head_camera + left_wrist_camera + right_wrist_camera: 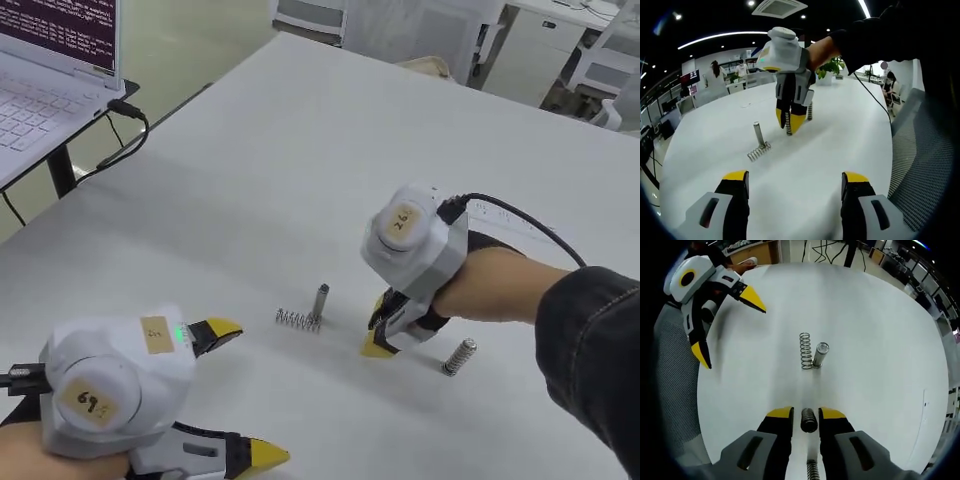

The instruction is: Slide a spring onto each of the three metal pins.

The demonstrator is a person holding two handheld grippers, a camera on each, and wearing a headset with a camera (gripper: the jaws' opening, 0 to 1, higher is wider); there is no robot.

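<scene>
Yellow-tipped right gripper (806, 413): jaws drawn in close on a spring, tips pointed down at the bench, just above its surface in the head view.
Held spring (809, 420): dark wire coil pinched between the two yellow tips. The right gripper view looks straight down its open end. From the left gripper view it hangs upright, its lower end reaching the tips' ends.
Pin inside the held spring: cannot tell.
Upright pin (320, 300): short grey metal cylinder with a flat shiny top, standing bare on the bench just ahead of the right gripper.
Loose spring (297, 320): thin, bright, evenly wound coil lying flat on the bench, one end at the pin's foot, the rest stretching away from it.
Other spring (459, 356): shorter, thicker-looking silver coil on the bench just on the far side of the right gripper from the upright pin. In the left gripper view it stands upright behind that gripper. Whether a pin sits inside it cannot be told.
Left gripper (795, 176): jaws spread wide, nothing between them, held near the bench's close edge and well apart from the pin and springs, aimed toward them.
Bench (300, 150): plain white top.
Laptop (40, 60): open, white keyboard, screen lit with text, on a stand beside the bench's far left corner, with a black cable (125, 140) plugged into its side.
</scene>
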